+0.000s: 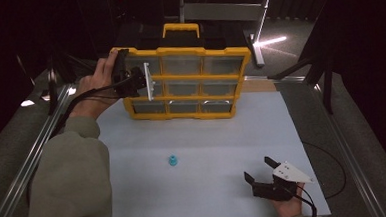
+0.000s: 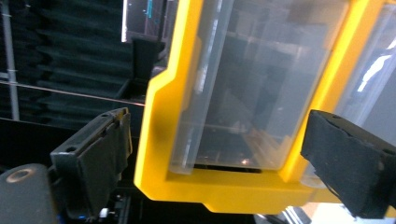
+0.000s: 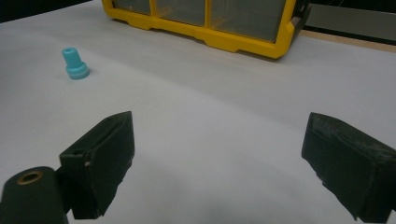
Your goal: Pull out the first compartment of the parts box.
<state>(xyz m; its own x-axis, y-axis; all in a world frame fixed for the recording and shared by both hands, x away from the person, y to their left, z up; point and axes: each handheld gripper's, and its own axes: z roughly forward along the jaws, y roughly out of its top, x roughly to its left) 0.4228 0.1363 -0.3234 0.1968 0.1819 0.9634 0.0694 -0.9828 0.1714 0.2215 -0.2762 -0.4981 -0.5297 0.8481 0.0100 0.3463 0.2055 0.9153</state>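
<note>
Left gripper (image 1: pixel 147 81) jaws spread wide, straddling the left edge of the yellow drawer cabinet (image 1: pixel 198 50) at its left column of clear drawers (image 2: pixel 252 88), gripping nothing. Right gripper (image 1: pixel 260 169) also wide open and empty, low over the white table (image 1: pixel 207 138) near its front right corner. Small blue plug (image 1: pixel 172 160) stands upright mid-table, well apart from both grippers and in front of the cabinet.

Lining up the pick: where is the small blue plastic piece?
The small blue plastic piece stands on the white table, in front of the yellow organizer.
</note>
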